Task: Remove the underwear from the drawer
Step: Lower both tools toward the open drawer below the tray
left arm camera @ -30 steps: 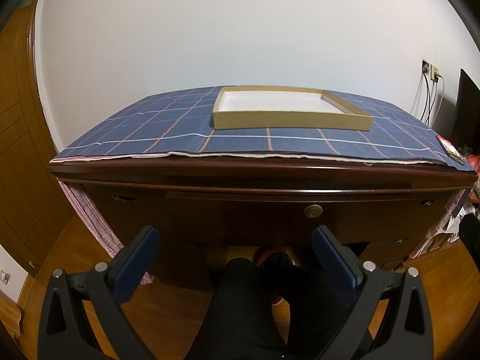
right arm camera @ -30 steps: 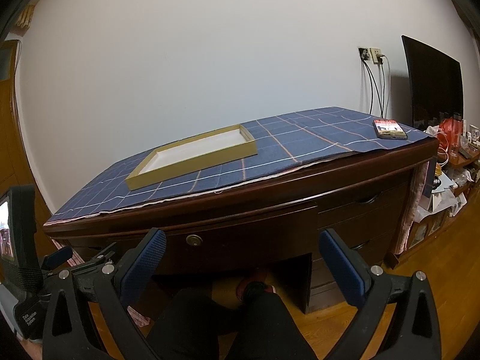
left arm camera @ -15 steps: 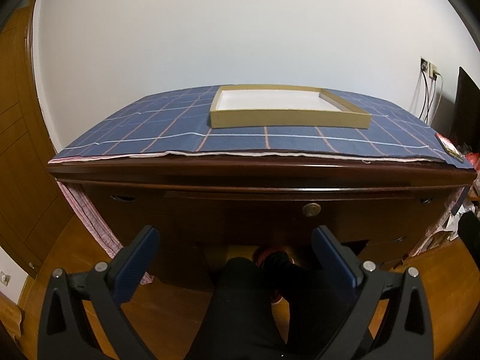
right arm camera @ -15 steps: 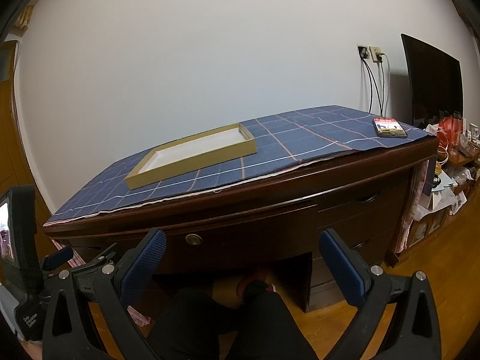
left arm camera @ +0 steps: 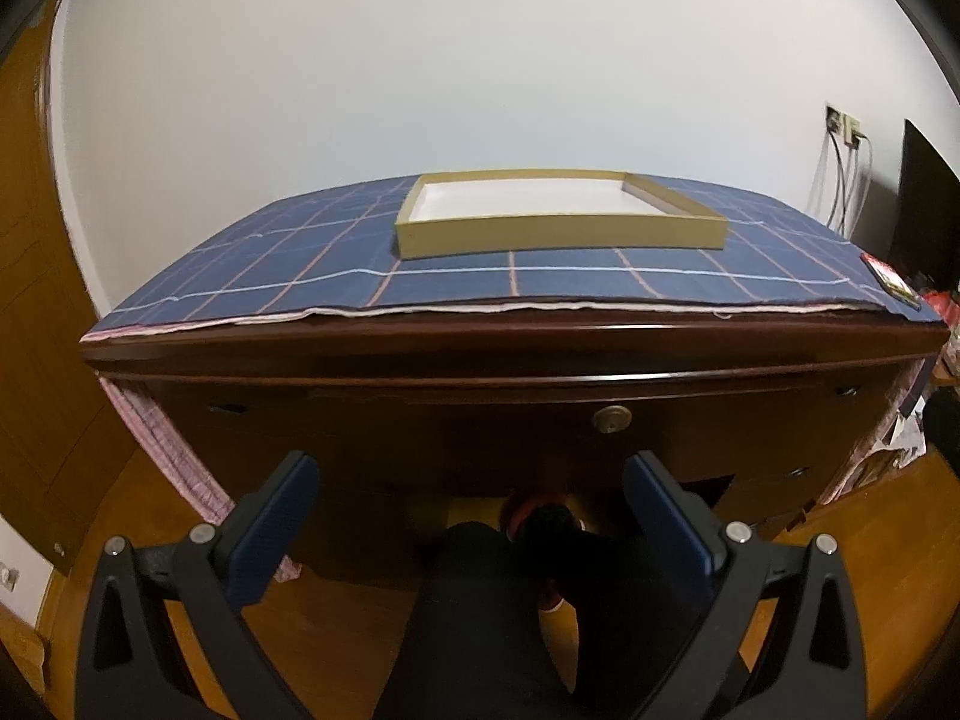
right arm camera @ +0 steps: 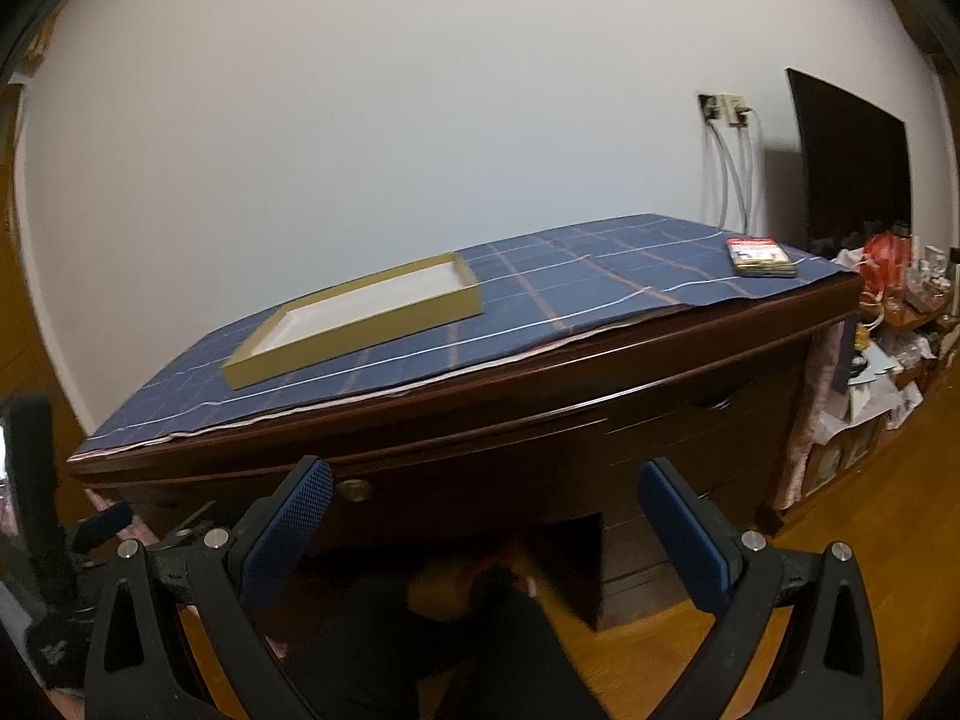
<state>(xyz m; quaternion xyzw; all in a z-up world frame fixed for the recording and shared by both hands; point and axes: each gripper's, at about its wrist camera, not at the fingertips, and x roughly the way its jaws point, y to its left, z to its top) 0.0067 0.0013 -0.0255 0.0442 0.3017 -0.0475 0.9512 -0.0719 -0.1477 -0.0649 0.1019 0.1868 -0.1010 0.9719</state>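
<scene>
Left wrist view: both grippers are held wide open, empty — drawer shut, tray set ready.

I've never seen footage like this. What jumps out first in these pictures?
A shallow tan tray with a white floor sits on a blue checked cloth that covers a dark wooden desk. Low in each view, blue-padded fingers stand wide apart and hold nothing. The desk's middle drawer, with a round lock, is shut.
</scene>
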